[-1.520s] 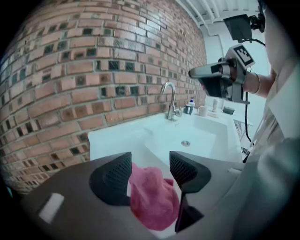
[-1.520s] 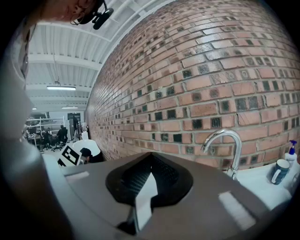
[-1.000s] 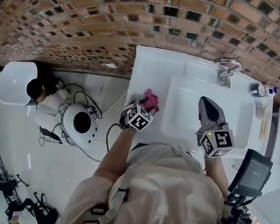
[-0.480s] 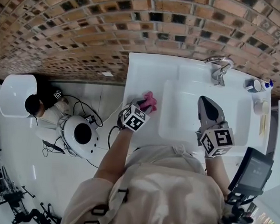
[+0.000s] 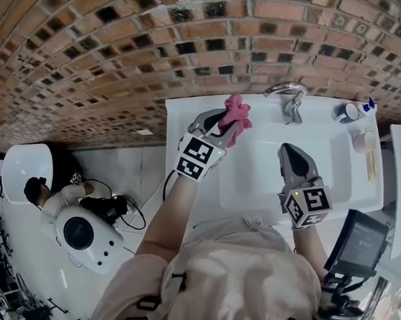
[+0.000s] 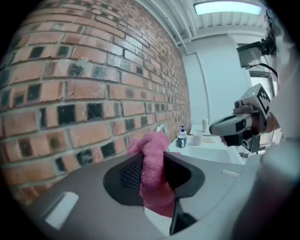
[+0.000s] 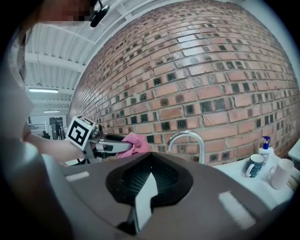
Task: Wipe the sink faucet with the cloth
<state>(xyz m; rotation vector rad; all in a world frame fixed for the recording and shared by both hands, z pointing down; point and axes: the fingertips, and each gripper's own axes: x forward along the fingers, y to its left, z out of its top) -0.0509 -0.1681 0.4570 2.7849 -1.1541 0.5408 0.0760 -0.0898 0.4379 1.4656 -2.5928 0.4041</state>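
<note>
- A brick wall [image 5: 112, 54] backs a white tabletop [image 5: 179, 117] with a sink basin [image 5: 254, 180] sunk into it.
- The faucet [image 5: 289, 99], a curved chrome spout, stands at the basin's back rim. Nothing touches it, so the wiping looks not yet begun.
- The left gripper [image 5: 229, 124] has just been closing its jaws, and they pinch the pink cloth [image 5: 236, 112]. The cloth bunches out past the tips, and a tail hangs below.
- This gripper holds the cloth in the air over the basin's left edge, near the faucet but apart from it. The bunched end points forward, probably so that it meets the spout first.
- The right gripper [image 5: 291, 155] hangs over the basin with its jaws together and nothing between them. It seems idle, though it sits in front of the faucet and may crowd the approach.
- A mug [image 5: 345, 113], a soap bottle [image 5: 365, 104] and a white cup [image 5: 359, 140] stand right of the faucet, away from the cloth's side.
</note>
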